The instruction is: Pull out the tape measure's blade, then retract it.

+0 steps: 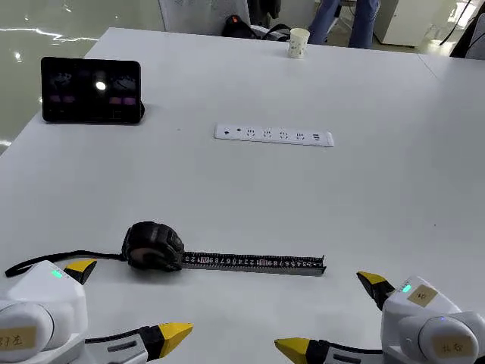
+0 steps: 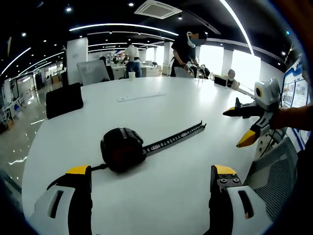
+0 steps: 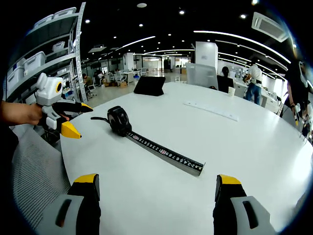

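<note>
A black tape measure (image 1: pixel 154 246) lies on the white table (image 1: pixel 250 189), its dark blade (image 1: pixel 254 263) drawn out to the right and flat on the surface. A black wrist strap (image 1: pixel 53 262) trails from its case to the left. My left gripper (image 1: pixel 125 303) stands open at the near left, just short of the case (image 2: pixel 122 148). My right gripper (image 1: pixel 333 315) stands open at the near right, below the blade's hooked end (image 1: pixel 323 265). In the right gripper view the tape measure (image 3: pixel 119 120) and its blade (image 3: pixel 166 154) lie ahead, untouched.
A white power strip (image 1: pixel 273 136) lies mid-table. A dark tablet (image 1: pixel 91 90) stands at the far left. A paper cup (image 1: pixel 298 42) sits at the far edge. People stand behind the table. The table's near edge runs close under both grippers.
</note>
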Available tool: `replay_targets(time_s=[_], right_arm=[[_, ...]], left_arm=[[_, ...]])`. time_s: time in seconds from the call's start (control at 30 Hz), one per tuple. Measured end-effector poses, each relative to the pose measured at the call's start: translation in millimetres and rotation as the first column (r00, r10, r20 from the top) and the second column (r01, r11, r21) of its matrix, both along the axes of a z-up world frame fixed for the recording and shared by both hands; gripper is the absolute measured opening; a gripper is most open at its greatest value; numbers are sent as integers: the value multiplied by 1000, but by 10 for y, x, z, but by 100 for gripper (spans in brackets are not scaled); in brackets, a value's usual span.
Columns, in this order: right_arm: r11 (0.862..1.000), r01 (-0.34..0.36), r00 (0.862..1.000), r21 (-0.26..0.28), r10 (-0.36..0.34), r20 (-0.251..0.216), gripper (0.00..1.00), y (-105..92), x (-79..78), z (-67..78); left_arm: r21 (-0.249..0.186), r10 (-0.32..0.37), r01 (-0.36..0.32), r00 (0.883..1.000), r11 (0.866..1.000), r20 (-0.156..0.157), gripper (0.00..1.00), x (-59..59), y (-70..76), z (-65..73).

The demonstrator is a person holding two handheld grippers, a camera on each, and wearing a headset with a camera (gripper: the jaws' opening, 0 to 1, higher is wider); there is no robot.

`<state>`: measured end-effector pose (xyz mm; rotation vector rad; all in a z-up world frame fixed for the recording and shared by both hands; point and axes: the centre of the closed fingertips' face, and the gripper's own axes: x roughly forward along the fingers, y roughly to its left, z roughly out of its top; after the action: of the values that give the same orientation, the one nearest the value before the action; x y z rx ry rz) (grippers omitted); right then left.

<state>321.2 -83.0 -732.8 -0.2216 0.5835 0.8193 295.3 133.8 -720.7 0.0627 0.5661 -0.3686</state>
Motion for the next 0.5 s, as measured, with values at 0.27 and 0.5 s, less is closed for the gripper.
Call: replay_targets(time_s=[0.27, 0.5], right_arm=[[1000, 10, 1000, 16, -10, -2, 99, 54, -22, 48], [999, 10, 1000, 32, -10, -3, 99, 88, -38, 89]], left_arm=[[11, 28, -28, 1000, 1000, 1, 99, -16, 24, 3], [7, 30, -30, 1000, 1000, 0, 99, -33, -14, 13]])
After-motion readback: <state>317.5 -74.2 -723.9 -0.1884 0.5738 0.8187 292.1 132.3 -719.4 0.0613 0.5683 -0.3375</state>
